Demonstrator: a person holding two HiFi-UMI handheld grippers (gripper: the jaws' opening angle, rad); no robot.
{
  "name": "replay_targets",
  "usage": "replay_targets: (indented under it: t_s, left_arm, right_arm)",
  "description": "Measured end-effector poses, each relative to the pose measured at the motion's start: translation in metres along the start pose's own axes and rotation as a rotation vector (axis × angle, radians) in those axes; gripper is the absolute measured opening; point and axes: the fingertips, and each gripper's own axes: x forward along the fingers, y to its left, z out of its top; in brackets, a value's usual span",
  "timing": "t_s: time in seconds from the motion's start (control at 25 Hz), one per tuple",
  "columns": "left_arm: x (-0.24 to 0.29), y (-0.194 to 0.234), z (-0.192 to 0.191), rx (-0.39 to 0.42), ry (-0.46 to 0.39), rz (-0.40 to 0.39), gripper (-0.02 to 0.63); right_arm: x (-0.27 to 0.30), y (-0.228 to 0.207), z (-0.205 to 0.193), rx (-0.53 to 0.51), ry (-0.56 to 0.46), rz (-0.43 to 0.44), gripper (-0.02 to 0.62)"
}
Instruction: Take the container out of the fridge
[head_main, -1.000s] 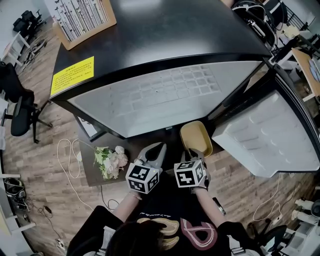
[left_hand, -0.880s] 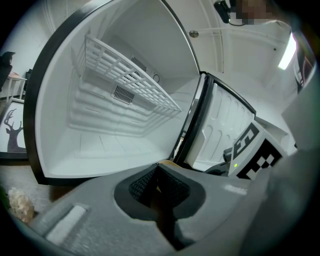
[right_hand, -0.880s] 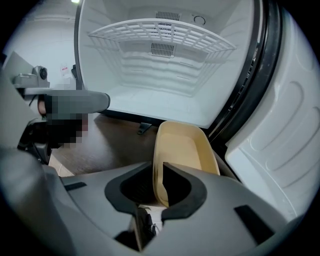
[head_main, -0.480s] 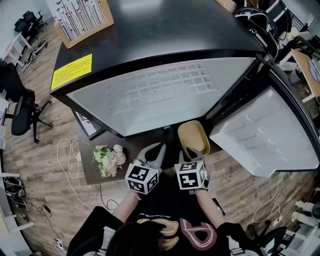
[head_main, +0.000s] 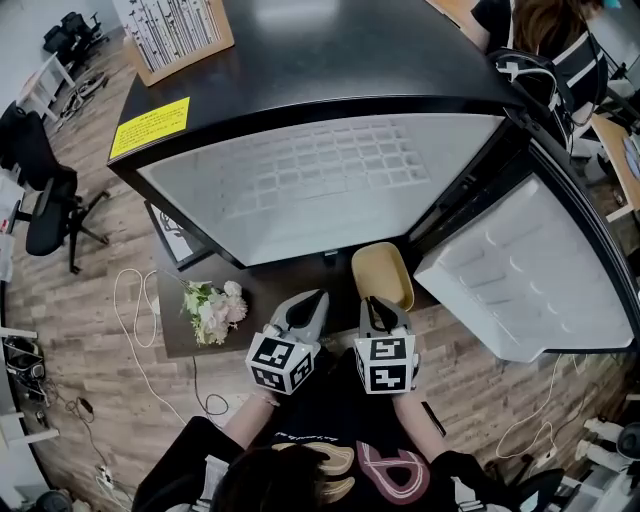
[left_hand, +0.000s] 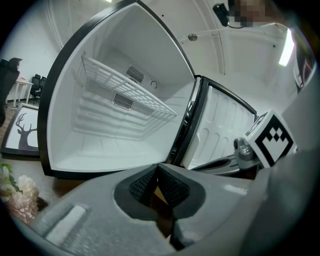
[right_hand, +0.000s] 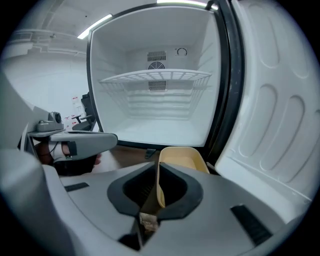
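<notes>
Yellow container (right_hand: 183, 157) in right claw (right_hand: 158, 176) (closing)

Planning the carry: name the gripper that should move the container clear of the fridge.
Right. The right gripper has just been closing on the rim of the container; the left gripper is shut, empty.

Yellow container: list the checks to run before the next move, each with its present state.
1. Grip: the right gripper has just been closing its jaws and pinches the near wall of the yellow container: ok.
2. Container out of the fridge: it sits in front of the open compartment, not inside: ok.
3. Left gripper free: jaws together, nothing between them, beside the container and apart from it: ok.
4. Door out of the way: swung wide open: ok.
5. Fridge interior: only the bare wire shelf shows: ok.
6. Container supported from below: cannot tell.
</notes>
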Motion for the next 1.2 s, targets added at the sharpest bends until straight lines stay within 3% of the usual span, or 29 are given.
replay_targets:
  t_s: [0.52, 1.2]
  left_arm:
    - [-0.007, -0.032, 0.002, -0.001, -0.030, 0.038, 0.008]
    - [-0.007, -0.068, 0.002, 0.017, -0.078, 0.077, 0.008]
  right_arm:
    - [-0.040, -0.020, 0.021, -0.056, -0.228, 0.029, 0.008]
    - [-0.058, -0.050, 0.010, -0.088, -0.278, 0.010, 0.006]
